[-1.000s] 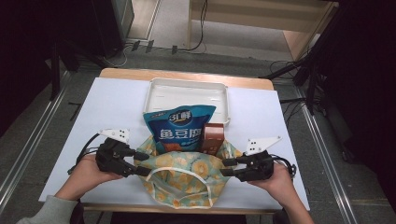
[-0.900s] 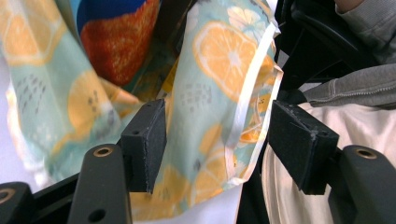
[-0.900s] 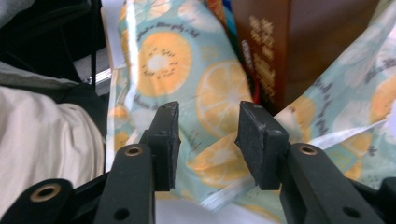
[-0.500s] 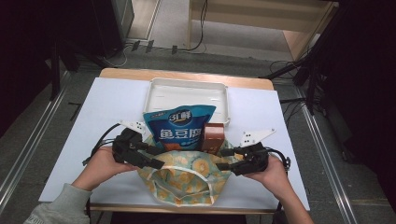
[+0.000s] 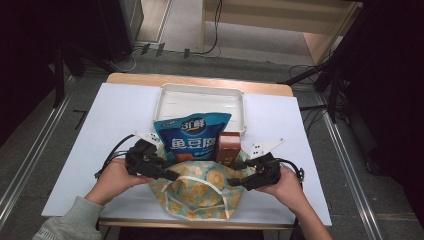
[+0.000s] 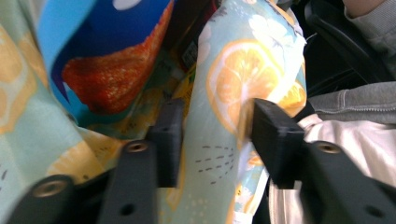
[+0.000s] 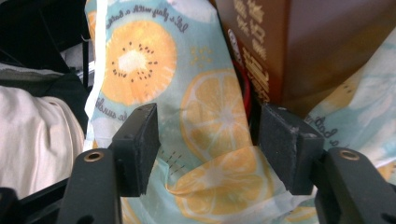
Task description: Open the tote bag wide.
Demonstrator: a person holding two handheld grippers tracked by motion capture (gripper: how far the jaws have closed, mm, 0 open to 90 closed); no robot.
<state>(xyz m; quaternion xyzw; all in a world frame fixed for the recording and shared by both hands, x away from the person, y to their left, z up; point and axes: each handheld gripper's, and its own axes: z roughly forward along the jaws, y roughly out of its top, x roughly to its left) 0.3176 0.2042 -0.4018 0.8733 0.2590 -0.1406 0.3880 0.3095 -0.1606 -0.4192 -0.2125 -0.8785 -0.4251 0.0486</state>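
the fruit-print bag (image 5: 200, 192) lies between both grippers at the desk's near edge — left gripper (image 6: 217, 135) has been closing around its rim fold, pads not yet pressing; right gripper (image 7: 210, 144) has been opening, spread around the other rim.

Ahead of me a white tray (image 5: 200, 100) sits on the counter (image 5: 120, 125), which is covered by a white sheet with a wooden edge showing at the far side. Beyond it, black cables (image 5: 200, 50) trail over the grey floor (image 5: 175, 30), near a light wooden cabinet (image 5: 280, 20). Metal rails (image 5: 30, 160) run along the floor at both sides.
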